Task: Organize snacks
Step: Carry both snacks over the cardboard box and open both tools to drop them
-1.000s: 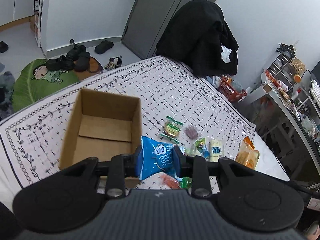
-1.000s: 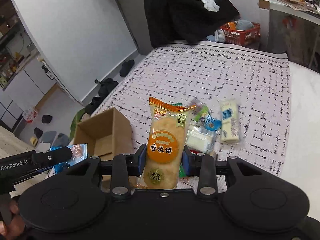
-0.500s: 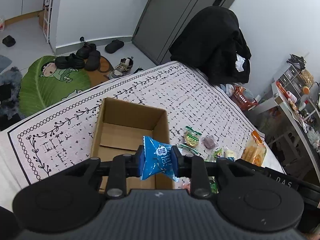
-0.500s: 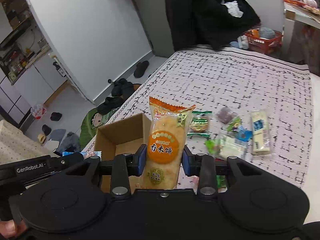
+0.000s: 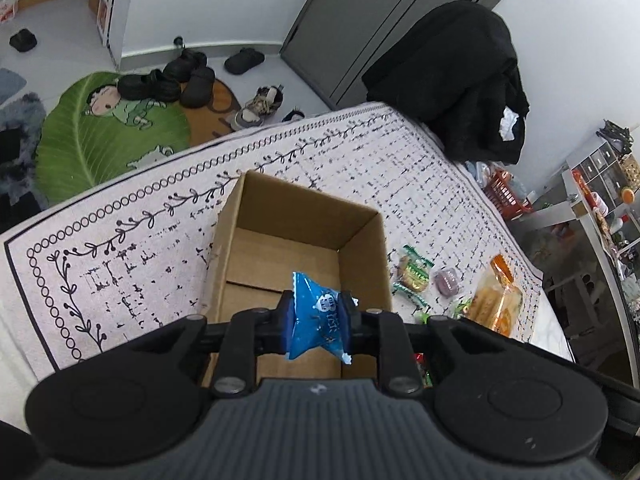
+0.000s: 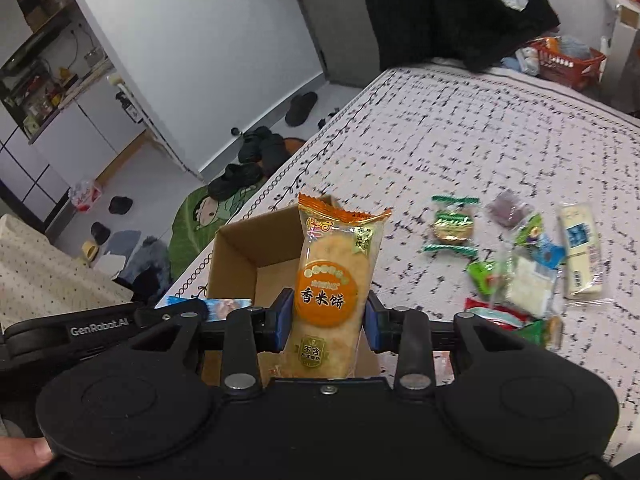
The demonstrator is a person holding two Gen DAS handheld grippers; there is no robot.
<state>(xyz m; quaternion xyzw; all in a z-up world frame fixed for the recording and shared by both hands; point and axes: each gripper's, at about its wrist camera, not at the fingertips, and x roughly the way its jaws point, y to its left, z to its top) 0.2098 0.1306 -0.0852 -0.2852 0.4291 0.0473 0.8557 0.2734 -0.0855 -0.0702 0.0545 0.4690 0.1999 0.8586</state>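
Observation:
An open, empty cardboard box (image 5: 280, 224) stands on the patterned bedspread (image 5: 132, 264); it also shows in the right wrist view (image 6: 240, 256). My left gripper (image 5: 318, 316) is shut on a blue snack packet (image 5: 316, 318) and holds it above the box's near right part. My right gripper (image 6: 326, 318) is shut on an orange rice cracker pack (image 6: 334, 280), held upright above the box's near edge. The rice cracker pack also shows in the left wrist view (image 5: 494, 304). The left gripper's arm with the blue packet (image 6: 222, 305) shows left of the right gripper.
Several loose snacks lie on the bedspread right of the box: a green-wrapped cookie (image 6: 452, 226), a purple candy (image 6: 508, 210), a white bar (image 6: 580, 256). A black coat (image 5: 452, 80) hangs behind the bed. Shoes (image 5: 180, 80) and a green mat (image 5: 100, 136) lie on the floor.
Both grippers have moved left toward the box with their snacks. The blue packet has gone from beside the box's right wall to above its inside. The rice cracker pack now hangs over the box.

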